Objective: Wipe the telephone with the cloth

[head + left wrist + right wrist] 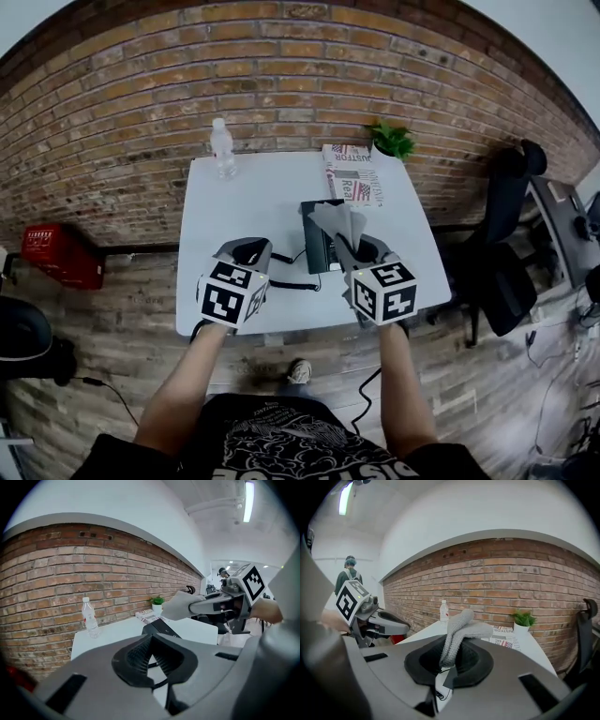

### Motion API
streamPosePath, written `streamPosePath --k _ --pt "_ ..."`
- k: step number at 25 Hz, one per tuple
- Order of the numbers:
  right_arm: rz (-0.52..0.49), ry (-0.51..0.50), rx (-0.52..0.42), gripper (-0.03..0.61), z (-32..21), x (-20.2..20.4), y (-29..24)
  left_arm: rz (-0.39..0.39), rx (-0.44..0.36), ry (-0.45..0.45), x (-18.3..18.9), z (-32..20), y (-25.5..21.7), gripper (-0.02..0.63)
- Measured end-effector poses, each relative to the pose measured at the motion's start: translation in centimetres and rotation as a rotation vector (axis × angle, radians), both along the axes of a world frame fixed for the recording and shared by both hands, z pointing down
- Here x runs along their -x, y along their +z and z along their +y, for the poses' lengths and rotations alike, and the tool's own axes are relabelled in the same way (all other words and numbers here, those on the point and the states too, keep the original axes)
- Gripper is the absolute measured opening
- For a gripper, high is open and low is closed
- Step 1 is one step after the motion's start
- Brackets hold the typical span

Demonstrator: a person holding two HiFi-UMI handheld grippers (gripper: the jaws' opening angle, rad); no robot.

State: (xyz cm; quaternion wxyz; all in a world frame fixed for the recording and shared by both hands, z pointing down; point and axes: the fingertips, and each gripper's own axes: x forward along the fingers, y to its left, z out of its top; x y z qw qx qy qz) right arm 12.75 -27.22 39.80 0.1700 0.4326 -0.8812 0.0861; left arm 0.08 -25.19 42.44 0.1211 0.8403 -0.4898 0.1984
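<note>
Pinching a ribbed grey cloth (457, 632), right tool (451, 654) hangs by the black telephone (317, 251); left tool (151, 654) seemingly closed.

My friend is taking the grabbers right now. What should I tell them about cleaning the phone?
Left gripper: fingers shut, empty, over the table's near edge.
Right gripper: shut on the cloth, which sticks up from it.
Telephone: on the table, just ahead of the right gripper.
Done: cloth is in hand.
Left: lower the cloth and wipe the telephone.
</note>
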Motion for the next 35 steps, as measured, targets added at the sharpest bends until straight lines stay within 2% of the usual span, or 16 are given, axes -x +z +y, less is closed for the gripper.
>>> streamPosePath --k 10,23,35 --pt "0.02 -0.131 0.01 0.011 -6.4 0.3 2.1 0.002 0.014 -0.128 -0.3 -2.6 1.4 0.005" --pt "0.041 -0.203 0.04 0.011 -13.1 2.9 5.6 0.004 0.019 -0.268 2.6 -3.3 2.3 0.005" --pt "0.063 -0.229 0.124 0.011 -13.0 4.0 9.6 0.008 0.008 -0.27 2.7 -4.0 2.0 0.005"
